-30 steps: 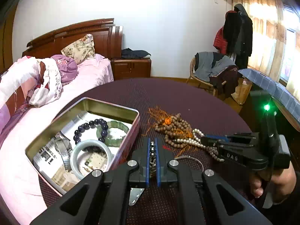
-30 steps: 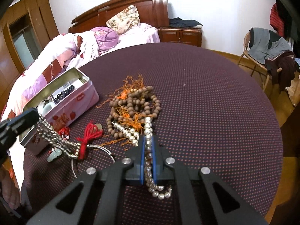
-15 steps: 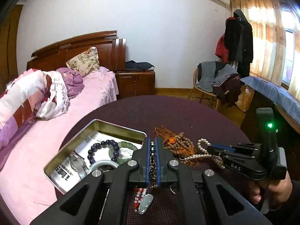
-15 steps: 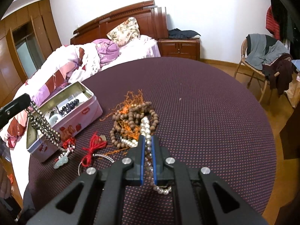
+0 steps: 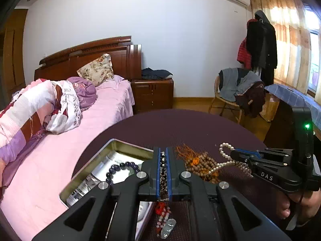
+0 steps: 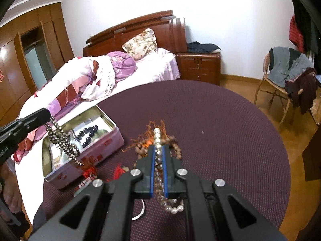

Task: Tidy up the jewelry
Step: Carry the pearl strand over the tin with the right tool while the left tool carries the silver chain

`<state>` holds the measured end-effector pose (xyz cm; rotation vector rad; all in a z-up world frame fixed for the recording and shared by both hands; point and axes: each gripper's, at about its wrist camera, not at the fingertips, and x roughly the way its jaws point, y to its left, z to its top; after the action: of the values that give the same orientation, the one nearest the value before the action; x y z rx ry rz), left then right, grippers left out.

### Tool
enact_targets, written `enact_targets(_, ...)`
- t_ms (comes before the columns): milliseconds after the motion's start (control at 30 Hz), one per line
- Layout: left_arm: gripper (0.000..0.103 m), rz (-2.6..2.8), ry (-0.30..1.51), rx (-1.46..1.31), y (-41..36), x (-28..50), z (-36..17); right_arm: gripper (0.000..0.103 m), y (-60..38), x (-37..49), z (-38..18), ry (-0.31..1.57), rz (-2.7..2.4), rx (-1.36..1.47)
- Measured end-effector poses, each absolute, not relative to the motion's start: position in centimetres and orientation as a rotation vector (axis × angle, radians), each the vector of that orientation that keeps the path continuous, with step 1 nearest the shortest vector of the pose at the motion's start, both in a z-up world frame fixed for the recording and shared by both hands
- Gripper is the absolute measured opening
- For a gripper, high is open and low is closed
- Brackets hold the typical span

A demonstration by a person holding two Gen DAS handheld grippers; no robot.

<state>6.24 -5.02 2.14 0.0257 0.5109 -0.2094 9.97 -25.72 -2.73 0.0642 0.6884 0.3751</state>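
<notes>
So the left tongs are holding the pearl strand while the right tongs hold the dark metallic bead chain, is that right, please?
No, it is swapped: the left tongs grip the dark metallic bead chain, and the right tongs grip the pearl strand. Both wrist views show it.

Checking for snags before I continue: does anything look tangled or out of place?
Yes: the brown bead strands and orange tassel threads lie in one tangled heap on the table, and the pearl necklace runs across it.
</notes>
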Motion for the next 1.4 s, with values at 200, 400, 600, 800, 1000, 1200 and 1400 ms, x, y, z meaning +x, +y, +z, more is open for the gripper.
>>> enact_targets(200, 0.004, -0.183, 0.473, 0.035, -4.3, 6.4, 3.5, 0.009, -24.2, 10.4, -0.9, 0.651, 0.408, 0.051)
enact_targets(400, 0.004, -0.152, 0.446, 0.031, -3.0, 6.6, 4.4, 0.009, -22.7, 10.6, -0.1, 0.631, 0.439, 0.038)
enact_targets(600, 0.004, -0.115, 0.436, 0.027, -1.4, 6.8, 4.6, 0.009, -20.9, 10.6, 1.3, 0.598, 0.476, 0.016)
enact_targets(800, 0.004, -0.079, 0.434, 0.015, 0.2, 6.9, 4.6, 0.009, -18.6, 11.1, 2.3, 0.576, 0.517, -0.002)
enact_targets(1000, 0.004, -0.052, 0.443, 0.003, 1.5, 7.5, 4.2, 0.009, -16.7, 11.7, 2.5, 0.571, 0.553, -0.018)
enact_targets(1200, 0.004, -0.031, 0.475, -0.013, 2.9, 8.8, 3.0, 0.009, -14.8, 12.4, 2.2, 0.581, 0.593, -0.023)
enact_targets(1400, 0.004, -0.023, 0.513, -0.049, 4.0, 10.2, 1.5, 0.009, -12.7, 12.8, 1.2, 0.596, 0.629, -0.030)
